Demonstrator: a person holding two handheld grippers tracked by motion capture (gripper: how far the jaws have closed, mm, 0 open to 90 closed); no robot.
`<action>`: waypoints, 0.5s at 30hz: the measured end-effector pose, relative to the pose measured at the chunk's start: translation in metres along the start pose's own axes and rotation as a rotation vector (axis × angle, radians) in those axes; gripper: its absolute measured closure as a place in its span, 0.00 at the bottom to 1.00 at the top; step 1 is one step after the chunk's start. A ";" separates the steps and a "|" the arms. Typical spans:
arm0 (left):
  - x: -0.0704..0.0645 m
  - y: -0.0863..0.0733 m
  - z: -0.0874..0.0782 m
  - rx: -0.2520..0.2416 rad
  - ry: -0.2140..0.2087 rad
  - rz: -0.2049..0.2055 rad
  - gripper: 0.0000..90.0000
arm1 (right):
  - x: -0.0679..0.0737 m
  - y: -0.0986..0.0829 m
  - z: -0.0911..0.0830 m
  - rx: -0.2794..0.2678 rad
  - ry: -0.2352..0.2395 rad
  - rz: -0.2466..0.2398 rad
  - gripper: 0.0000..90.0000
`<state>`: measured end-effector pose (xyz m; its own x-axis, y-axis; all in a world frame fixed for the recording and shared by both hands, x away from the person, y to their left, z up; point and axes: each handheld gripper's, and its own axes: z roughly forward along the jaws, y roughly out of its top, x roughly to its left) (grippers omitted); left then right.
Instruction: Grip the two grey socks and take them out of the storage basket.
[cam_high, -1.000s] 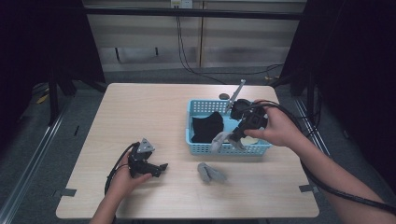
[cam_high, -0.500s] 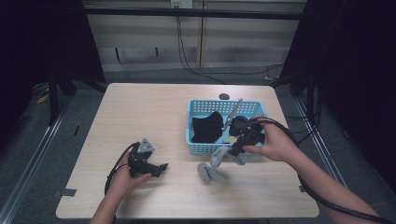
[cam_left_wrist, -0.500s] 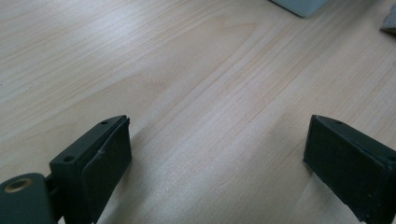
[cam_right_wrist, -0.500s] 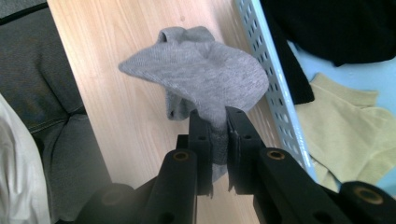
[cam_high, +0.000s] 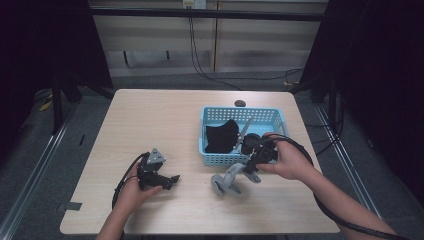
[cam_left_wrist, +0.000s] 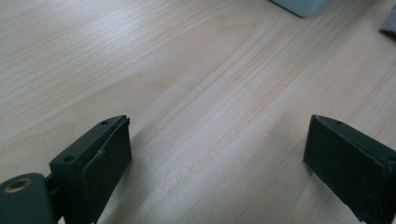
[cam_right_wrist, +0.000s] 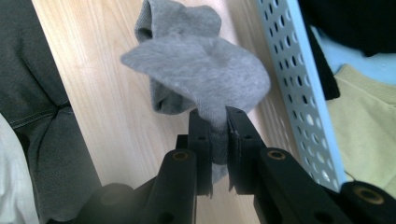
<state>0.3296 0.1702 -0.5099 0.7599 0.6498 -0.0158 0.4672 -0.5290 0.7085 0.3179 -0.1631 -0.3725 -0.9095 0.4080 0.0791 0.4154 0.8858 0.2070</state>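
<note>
My right gripper (cam_high: 248, 171) (cam_right_wrist: 217, 140) is shut on a grey sock (cam_high: 226, 180) (cam_right_wrist: 196, 65), just in front of the blue basket (cam_high: 276, 118) (cam_right_wrist: 299, 79). The sock's free end droops onto the table, bunched up beyond the jaws. Black fabric (cam_high: 222, 136) and a tan garment (cam_right_wrist: 364, 112) lie inside the basket. At the front left, my left gripper (cam_high: 170, 180) (cam_left_wrist: 217, 154) rests low over bare wood, open, with nothing between its jaws.
The wooden table (cam_high: 150, 120) has free room at the left and the back. A small dark object (cam_high: 240, 103) lies behind the basket. Cables trail from both grippers. Dark trousers (cam_right_wrist: 42, 93) show past the table's front edge.
My right gripper has carried the grey sock out of the basket and down toward the table's front, so the sock now touches the table. The left gripper has stayed put.
</note>
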 end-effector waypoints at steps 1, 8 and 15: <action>0.000 0.000 0.000 0.000 0.000 0.000 0.08 | 0.000 0.000 0.000 0.000 0.000 0.000 0.90; 0.000 0.000 0.000 -0.002 0.001 -0.002 0.08 | 0.002 0.002 0.014 0.034 0.000 -0.014 0.90; 0.000 0.000 0.000 0.000 0.000 0.000 0.08 | 0.004 0.003 0.024 0.030 0.009 -0.016 0.90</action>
<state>0.3296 0.1702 -0.5099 0.7596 0.6502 -0.0161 0.4675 -0.5286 0.7085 0.3160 -0.1540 -0.3949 -0.9160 0.3922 0.0851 0.4012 0.8983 0.1789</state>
